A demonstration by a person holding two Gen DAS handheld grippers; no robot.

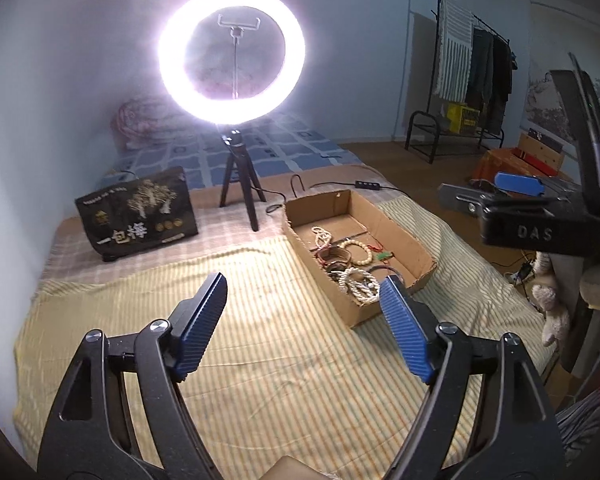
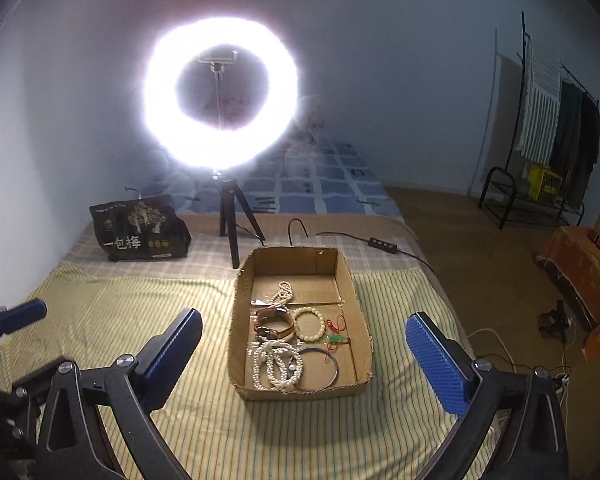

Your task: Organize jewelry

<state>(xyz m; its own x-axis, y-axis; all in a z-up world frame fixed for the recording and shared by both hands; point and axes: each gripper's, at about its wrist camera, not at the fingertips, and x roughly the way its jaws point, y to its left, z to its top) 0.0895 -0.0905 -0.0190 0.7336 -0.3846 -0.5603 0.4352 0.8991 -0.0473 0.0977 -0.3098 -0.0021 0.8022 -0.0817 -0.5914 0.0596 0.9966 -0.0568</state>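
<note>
We hold both grippers, left (image 1: 302, 292) and right (image 2: 304, 330), fingers spread wide and empty; the jewelry (image 2: 278, 364) lies together in the cardboard box (image 2: 296, 258) on the bed (image 2: 140, 312).

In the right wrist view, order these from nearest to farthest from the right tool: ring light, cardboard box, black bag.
1. Cardboard box, straight ahead of the right tool.
2. Black bag, far left.
3. Ring light, behind the box.
</note>
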